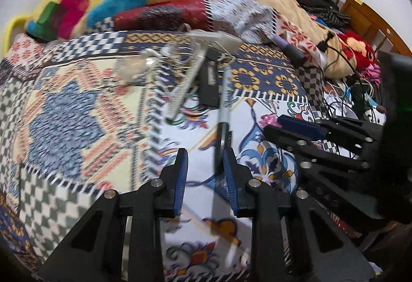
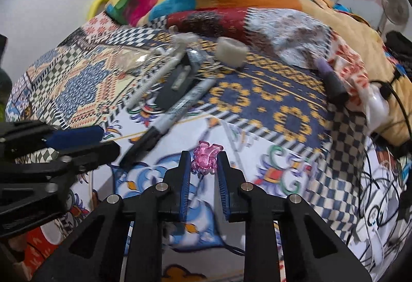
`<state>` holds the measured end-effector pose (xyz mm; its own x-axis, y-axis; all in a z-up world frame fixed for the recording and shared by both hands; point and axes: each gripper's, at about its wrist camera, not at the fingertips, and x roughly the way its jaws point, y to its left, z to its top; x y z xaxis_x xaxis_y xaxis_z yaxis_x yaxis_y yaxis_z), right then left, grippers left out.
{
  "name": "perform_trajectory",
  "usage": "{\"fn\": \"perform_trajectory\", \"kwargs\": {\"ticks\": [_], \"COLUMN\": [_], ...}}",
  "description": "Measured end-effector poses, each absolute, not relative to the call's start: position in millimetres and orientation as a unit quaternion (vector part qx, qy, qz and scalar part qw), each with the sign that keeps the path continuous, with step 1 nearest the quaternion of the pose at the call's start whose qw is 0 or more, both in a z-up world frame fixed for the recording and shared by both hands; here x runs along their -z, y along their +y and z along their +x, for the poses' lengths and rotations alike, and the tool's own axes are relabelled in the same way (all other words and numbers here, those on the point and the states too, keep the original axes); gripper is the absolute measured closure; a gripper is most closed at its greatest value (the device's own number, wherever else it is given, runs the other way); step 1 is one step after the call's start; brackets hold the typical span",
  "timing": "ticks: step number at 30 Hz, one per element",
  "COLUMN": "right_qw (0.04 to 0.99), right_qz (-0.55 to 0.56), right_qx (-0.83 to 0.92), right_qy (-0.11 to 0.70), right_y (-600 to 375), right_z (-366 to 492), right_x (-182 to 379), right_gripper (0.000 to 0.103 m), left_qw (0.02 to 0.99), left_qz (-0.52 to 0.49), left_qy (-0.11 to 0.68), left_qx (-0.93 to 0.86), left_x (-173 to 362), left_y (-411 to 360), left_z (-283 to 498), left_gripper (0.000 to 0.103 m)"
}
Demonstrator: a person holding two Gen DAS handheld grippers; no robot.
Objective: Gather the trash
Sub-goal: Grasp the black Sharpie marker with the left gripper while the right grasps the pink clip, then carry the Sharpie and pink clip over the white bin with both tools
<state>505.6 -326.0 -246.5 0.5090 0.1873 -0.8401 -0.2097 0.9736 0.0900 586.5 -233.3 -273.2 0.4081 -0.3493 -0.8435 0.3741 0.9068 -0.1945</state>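
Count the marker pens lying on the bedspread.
1: a grey-barrelled marker with a black cap, lying diagonally mid-bed, its cap end beside the left gripper. Others may hide under the clutter behind it.

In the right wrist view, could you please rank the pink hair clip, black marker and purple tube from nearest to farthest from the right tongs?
1. Pink hair clip, between the tips.
2. Black marker, up-left.
3. Purple tube, far upper right.

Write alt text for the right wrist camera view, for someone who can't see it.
The right tongs are shut on a pink hair clip over a patterned bedspread. A black and grey marker lies to the left near the left tongs, with a comb and other clutter beyond.
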Motion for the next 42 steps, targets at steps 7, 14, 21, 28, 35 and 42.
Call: {"fn": "perform_trajectory", "kwargs": {"ticks": [7,14,21,28,35,42], "right_qw": [0.874,0.879,0.884,0.889,0.901,0.915], "right_qz": [0.015,0.027,0.042,0.044,0.038,0.032], "right_qx": [-0.094,-0.096,-0.097,-0.098,-0.097,-0.103], "right_qy": [0.477,0.466,0.456,0.444,0.422,0.389], "right_y": [-352,-357,-358,-362,-364,-358], "right_z": [499,497,492,480,461,438], "right_x": [240,229,218,197,161,119], "right_gripper": [0.084,0.084,0.084,0.084,0.084,0.084], "left_qw": [0.834,0.843,0.845,0.839,0.857,0.881], "left_qz": [0.03,0.053,0.083,0.065,0.05,0.034], "left_qy": [0.503,0.49,0.488,0.5,0.471,0.433], "left_qx": [0.223,0.217,0.201,0.206,0.202,0.188], "left_x": [281,280,279,266,215,161], "left_y": [-261,-275,-282,-280,-269,-248], "left_z": [597,597,594,566,532,500], "left_gripper": [0.076,0.078,0.089,0.089,0.089,0.089]}}
